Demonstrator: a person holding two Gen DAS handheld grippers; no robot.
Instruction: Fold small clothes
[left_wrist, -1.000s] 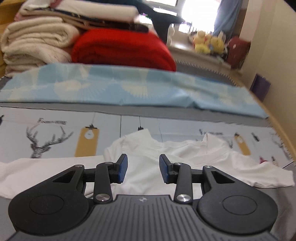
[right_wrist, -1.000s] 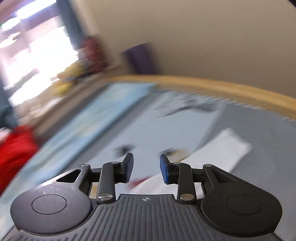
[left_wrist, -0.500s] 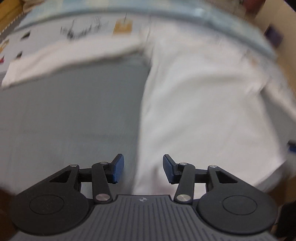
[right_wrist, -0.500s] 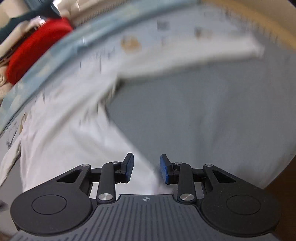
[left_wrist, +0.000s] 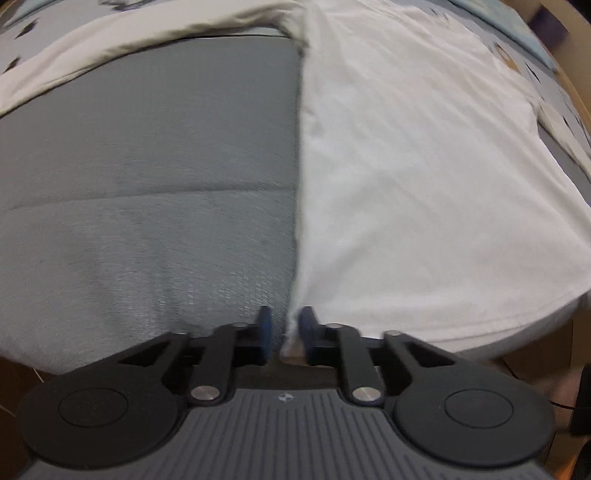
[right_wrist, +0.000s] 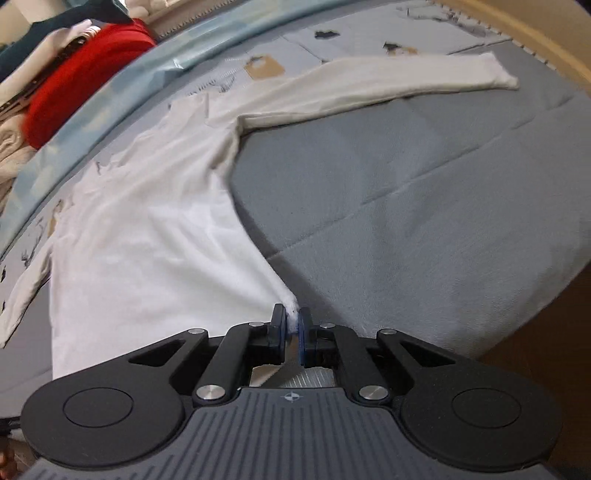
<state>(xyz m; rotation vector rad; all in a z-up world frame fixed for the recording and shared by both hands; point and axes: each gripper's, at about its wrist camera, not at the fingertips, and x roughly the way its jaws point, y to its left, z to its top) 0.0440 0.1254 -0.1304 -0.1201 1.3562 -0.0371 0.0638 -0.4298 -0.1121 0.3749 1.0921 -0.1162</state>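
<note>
A white long-sleeved shirt (left_wrist: 413, 158) lies spread flat on a grey sheet (left_wrist: 147, 177), both sleeves stretched out sideways. My left gripper (left_wrist: 284, 325) is at the shirt's bottom left corner, its jaws a narrow gap apart with the hem corner between them; the grip is not closed. In the right wrist view the shirt (right_wrist: 147, 229) runs away to the upper left, its right sleeve (right_wrist: 369, 88) reaching far right. My right gripper (right_wrist: 291, 325) is shut on the bottom right hem corner, which bunches between the pads.
The grey sheet (right_wrist: 424, 192) ends at the bed's near edge. A printed cloth (right_wrist: 332, 40) and a light blue one (right_wrist: 147, 70) lie beyond the shirt. A red folded blanket (right_wrist: 81, 74) and stacked laundry sit at the far left. A wooden rail (right_wrist: 517, 33) borders the far right.
Both grippers have dropped from the collar end to the shirt's bottom hem. The right jaws have shut on the hem corner; the left jaws have narrowed around the other corner.
</note>
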